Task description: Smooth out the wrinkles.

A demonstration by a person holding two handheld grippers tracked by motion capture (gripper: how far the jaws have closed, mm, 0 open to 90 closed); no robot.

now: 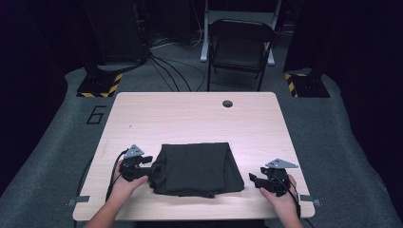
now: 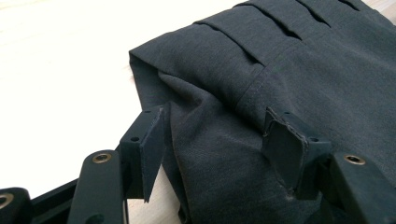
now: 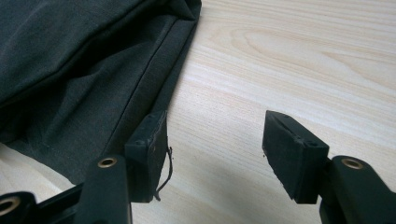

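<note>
A dark folded cloth (image 1: 197,168) lies on the wooden table (image 1: 190,118) near its front edge. My left gripper (image 1: 150,164) is at the cloth's left edge. In the left gripper view, my left gripper (image 2: 217,140) stands open with a bunched corner of the cloth (image 2: 280,70) between its jaws, and the pads do not squeeze it. My right gripper (image 1: 253,178) rests a little to the right of the cloth. In the right gripper view, my right gripper (image 3: 215,144) is open over bare wood, with the hem of the cloth (image 3: 93,84) just beside one finger.
A round cable hole (image 1: 227,103) sits near the table's far edge. A folding chair (image 1: 240,45) stands behind the table. Stand bases with yellow-black tape (image 1: 100,85) flank it on the floor, and cables run between them.
</note>
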